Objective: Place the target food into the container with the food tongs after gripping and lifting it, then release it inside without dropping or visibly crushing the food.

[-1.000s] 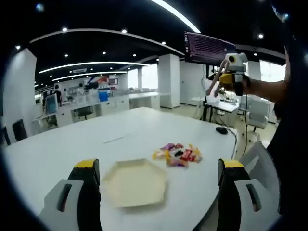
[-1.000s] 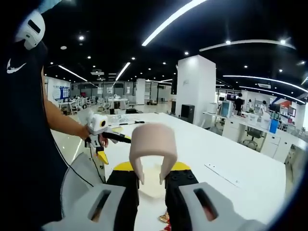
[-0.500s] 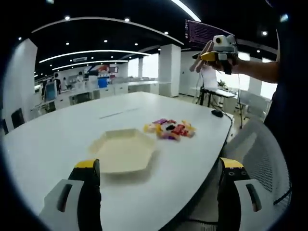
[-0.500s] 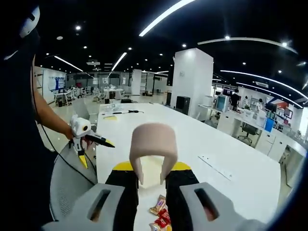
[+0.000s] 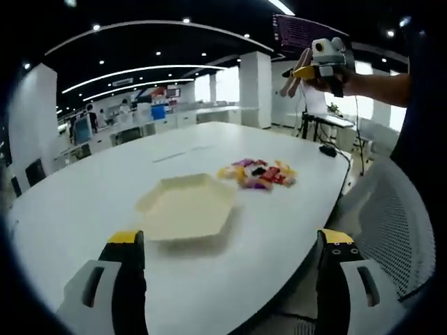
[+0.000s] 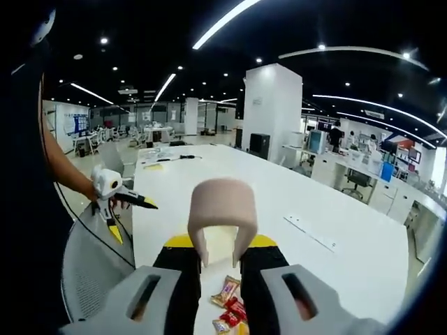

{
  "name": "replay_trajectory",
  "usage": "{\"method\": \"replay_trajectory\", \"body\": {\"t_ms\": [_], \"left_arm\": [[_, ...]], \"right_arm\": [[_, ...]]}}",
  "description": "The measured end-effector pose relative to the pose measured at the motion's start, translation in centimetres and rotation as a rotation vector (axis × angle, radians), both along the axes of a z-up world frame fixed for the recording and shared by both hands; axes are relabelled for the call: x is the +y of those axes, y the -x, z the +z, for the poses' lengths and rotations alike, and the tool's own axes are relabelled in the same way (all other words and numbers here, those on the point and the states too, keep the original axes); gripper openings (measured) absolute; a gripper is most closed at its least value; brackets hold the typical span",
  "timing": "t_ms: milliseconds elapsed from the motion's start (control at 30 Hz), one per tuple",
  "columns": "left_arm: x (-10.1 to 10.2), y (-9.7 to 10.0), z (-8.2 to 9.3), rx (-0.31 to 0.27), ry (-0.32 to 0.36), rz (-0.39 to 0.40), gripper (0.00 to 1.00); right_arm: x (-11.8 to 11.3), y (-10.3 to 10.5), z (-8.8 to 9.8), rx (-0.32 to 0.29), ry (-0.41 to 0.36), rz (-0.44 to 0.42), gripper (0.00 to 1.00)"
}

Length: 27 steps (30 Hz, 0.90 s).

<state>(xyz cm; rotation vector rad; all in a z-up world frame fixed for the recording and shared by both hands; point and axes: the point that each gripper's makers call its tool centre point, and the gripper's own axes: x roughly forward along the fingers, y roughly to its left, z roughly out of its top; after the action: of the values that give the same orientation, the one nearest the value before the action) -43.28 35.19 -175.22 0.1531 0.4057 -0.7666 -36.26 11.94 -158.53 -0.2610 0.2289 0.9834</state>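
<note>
A cream hexagonal container [image 5: 187, 207] lies on the white table [image 5: 84, 209], with a pile of wrapped candies [image 5: 257, 173] just right of it. My left gripper [image 5: 230, 279] hovers at the table's near edge, jaws wide open and holding nothing. A hand holds my right gripper [image 5: 307, 72] high at the upper right, with beige food tongs [image 5: 288, 82] in it. In the right gripper view, my right gripper [image 6: 222, 255] is shut on the tongs [image 6: 223, 209], above the candies [image 6: 229, 300]. The left gripper [image 6: 133, 222] shows open at the left.
A grey mesh chair [image 5: 398, 230] stands off the table's edge beside the person [image 6: 28, 209]. A thin strip [image 6: 311, 234] lies farther along the table. Desks, pillars and people fill the office behind.
Both cameras have shifted. In the right gripper view the candies now sit a little higher between the jaws, and the left gripper appears slightly farther left. The tongs stay gripped.
</note>
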Motion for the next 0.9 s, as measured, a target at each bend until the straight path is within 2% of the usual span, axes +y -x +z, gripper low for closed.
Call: {"method": "replay_trajectory", "body": {"t_ms": [67, 200, 333, 433, 533, 767, 900], "left_arm": [[-0.6, 0.3, 0.2, -0.004, 0.029, -0.026, 0.99], [-0.7, 0.6, -0.1, -0.007, -0.003, -0.027, 0.99], [-0.1, -0.1, 0.3, -0.042, -0.012, 0.005, 0.99], [0.4, -0.2, 0.6, -0.036, 0.002, 0.027, 0.98], [0.7, -0.5, 1.7, -0.084, 0.022, 0.049, 0.98], [0.5, -0.5, 1.6, -0.033, 0.084, 0.051, 0.99], [0.0, -0.3, 1.8, -0.028, 0.115, 0.033, 0.99]], "right_arm": [[0.1, -0.5, -0.5, -0.002, 0.001, -0.002, 0.20], [0.4, -1.1, -1.7, 0.006, 0.008, -0.013, 0.20], [0.5, -1.3, -2.6, 0.019, -0.002, -0.012, 0.20], [0.4, -1.5, -3.6, 0.037, -0.005, -0.017, 0.20], [0.4, -1.7, -4.5, 0.058, -0.014, -0.022, 0.20], [0.2, -2.5, -6.6, 0.075, -0.007, -0.022, 0.20], [0.5, -2.9, -8.0, 0.098, -0.005, -0.027, 0.20]]}}
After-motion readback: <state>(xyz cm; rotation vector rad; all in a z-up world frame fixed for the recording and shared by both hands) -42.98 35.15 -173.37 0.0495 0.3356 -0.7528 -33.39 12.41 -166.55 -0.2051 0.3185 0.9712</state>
